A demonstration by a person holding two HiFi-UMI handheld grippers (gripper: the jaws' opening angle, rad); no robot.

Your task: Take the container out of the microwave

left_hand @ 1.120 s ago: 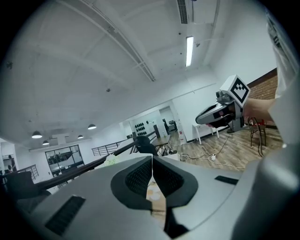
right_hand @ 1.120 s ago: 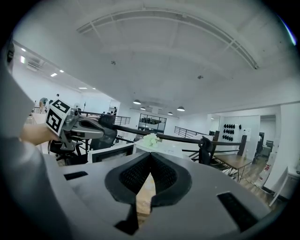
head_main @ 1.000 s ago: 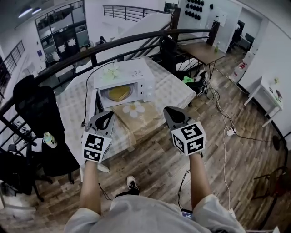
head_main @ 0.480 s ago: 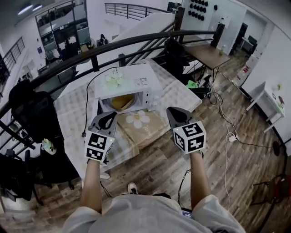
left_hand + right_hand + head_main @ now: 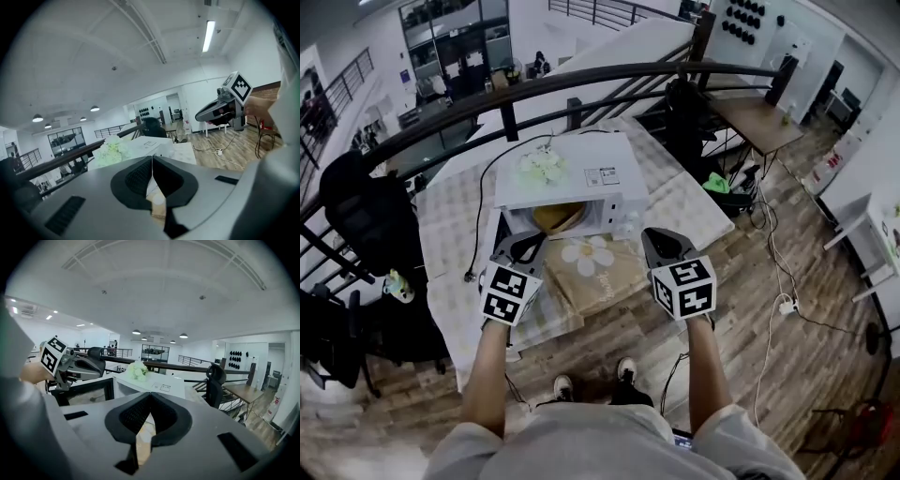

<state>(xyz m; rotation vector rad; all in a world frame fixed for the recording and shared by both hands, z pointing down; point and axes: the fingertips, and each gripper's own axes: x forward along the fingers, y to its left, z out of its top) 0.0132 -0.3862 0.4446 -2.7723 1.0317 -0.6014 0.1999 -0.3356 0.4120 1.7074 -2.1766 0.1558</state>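
Change since the earlier frame: both grippers have been carried forward and now sit close before the microwave's mouth, over the table's near edge.

- Left gripper: jaws closed tip to tip, nothing between them.
- Right gripper: jaws likewise pressed together, empty.
- Microwave: white, boxy, smooth casing; door swung open to the left, dark-framed.
- Container: yellow, rounded, shallow-looking; sits inside the microwave cavity, untouched.
- Artificial flowers: pale green-white cluster on the microwave's top.
- Daisy-shaped mat: white petals, yellow centre, lying on a brown rectangular mat in front of the microwave.
- Table: covered in pale checked cloth.

Step in hand: the approach, judged early in the task. Next move calls for opening a gripper's jaws and reaching into the cavity to grip the container's rim.
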